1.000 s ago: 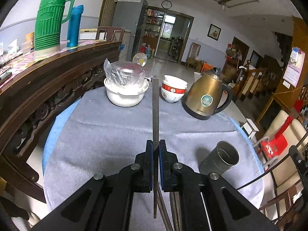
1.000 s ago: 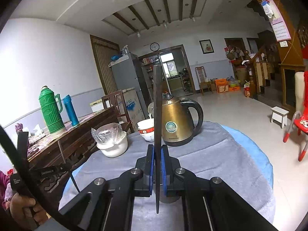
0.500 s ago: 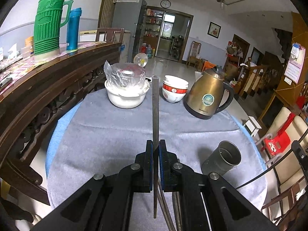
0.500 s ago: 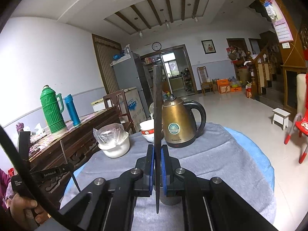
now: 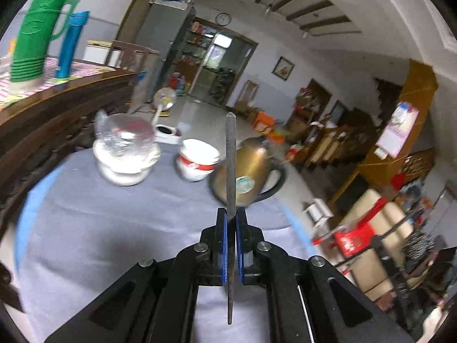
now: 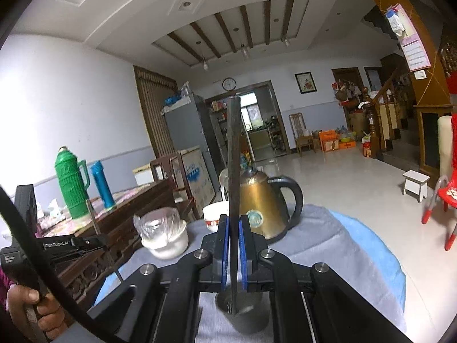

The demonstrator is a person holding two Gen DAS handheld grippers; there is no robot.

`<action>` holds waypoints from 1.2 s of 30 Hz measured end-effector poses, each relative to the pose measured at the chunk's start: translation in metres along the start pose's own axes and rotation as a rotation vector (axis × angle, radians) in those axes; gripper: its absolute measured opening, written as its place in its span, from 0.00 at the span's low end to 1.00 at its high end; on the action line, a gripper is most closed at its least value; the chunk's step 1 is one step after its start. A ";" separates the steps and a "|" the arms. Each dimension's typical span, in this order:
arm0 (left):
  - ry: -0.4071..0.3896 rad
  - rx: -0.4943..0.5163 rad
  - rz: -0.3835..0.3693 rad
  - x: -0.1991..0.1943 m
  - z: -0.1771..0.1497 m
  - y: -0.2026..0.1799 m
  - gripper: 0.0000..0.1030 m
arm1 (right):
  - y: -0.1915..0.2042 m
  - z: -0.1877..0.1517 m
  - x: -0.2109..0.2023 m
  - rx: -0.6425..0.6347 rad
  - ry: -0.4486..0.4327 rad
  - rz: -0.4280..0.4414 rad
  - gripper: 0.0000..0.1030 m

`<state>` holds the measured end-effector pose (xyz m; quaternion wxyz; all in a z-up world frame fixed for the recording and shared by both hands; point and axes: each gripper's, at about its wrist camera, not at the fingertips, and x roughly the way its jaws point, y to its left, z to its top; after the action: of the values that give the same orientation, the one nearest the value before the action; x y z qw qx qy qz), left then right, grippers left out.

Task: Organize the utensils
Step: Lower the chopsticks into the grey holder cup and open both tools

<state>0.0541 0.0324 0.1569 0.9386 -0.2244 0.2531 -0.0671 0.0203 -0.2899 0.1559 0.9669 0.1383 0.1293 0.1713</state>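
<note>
My left gripper (image 5: 230, 214) is shut on a thin metal utensil (image 5: 230, 154), which stands upright between the blue pads above the grey tablecloth (image 5: 114, 228). In the right wrist view the right gripper (image 6: 233, 220) is shut on a dark flat utensil (image 6: 233, 154), also upright and seen edge-on. Its lower end hangs at the mouth of a grey metal cup (image 6: 248, 318) directly under the jaws. At the left edge of the same view, a hand (image 6: 37, 308) holds the left gripper (image 6: 102, 241) and its slim utensil (image 6: 92, 217). The cup is out of the left wrist view.
On the far side of the round table stand a plastic-covered white bowl (image 5: 125, 154), stacked red-and-white bowls (image 5: 197, 160) and a brass kettle (image 5: 251, 168). A dark wooden sideboard (image 6: 125, 228) with a green thermos (image 6: 71, 183) flanks the table's left. Red chairs (image 6: 445, 197) stand on the floor at the right.
The left wrist view has risen and swung right with blur; the metal cup has dropped out of it. The right gripper has lifted slightly. Both still hold their utensils.
</note>
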 end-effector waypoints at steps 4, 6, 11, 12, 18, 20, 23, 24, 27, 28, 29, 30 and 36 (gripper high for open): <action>-0.037 0.008 -0.059 0.018 0.005 -0.024 0.06 | -0.007 0.005 0.022 0.012 0.001 0.001 0.07; -0.045 0.015 -0.066 0.030 0.006 -0.033 0.06 | -0.010 0.002 0.035 0.010 0.020 -0.001 0.07; -0.047 0.056 -0.040 0.067 0.001 -0.049 0.06 | -0.018 -0.010 0.062 0.001 0.079 -0.009 0.07; -0.045 0.064 -0.035 0.073 0.000 -0.051 0.06 | -0.021 -0.013 0.067 0.005 0.092 -0.010 0.07; 0.004 0.114 -0.005 0.104 -0.013 -0.050 0.06 | -0.033 -0.027 0.088 0.013 0.165 -0.001 0.07; 0.034 0.121 0.000 0.114 -0.021 -0.048 0.06 | -0.034 -0.032 0.095 0.012 0.193 0.002 0.07; 0.076 0.126 0.015 0.125 -0.030 -0.044 0.06 | -0.035 -0.041 0.103 0.013 0.229 0.008 0.07; 0.089 0.126 0.017 0.127 -0.033 -0.044 0.06 | -0.035 -0.045 0.106 0.013 0.244 0.009 0.07; 0.108 0.135 0.025 0.130 -0.039 -0.043 0.06 | -0.036 -0.052 0.112 0.022 0.281 0.017 0.07; 0.121 0.137 0.024 0.130 -0.040 -0.043 0.06 | -0.037 -0.054 0.113 0.023 0.289 0.016 0.07; 0.135 0.137 0.026 0.131 -0.041 -0.043 0.06 | -0.037 -0.056 0.115 0.026 0.303 0.017 0.07; 0.145 0.137 0.031 0.131 -0.043 -0.043 0.06 | -0.038 -0.058 0.117 0.028 0.318 0.019 0.07; 0.188 0.111 0.039 0.124 -0.040 -0.037 0.17 | -0.035 -0.063 0.125 0.029 0.394 0.016 0.09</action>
<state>0.1402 -0.0457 0.0880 0.9228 -0.1600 0.3403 -0.0835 0.1256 -0.2619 0.0612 0.9193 0.1169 0.3174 0.2011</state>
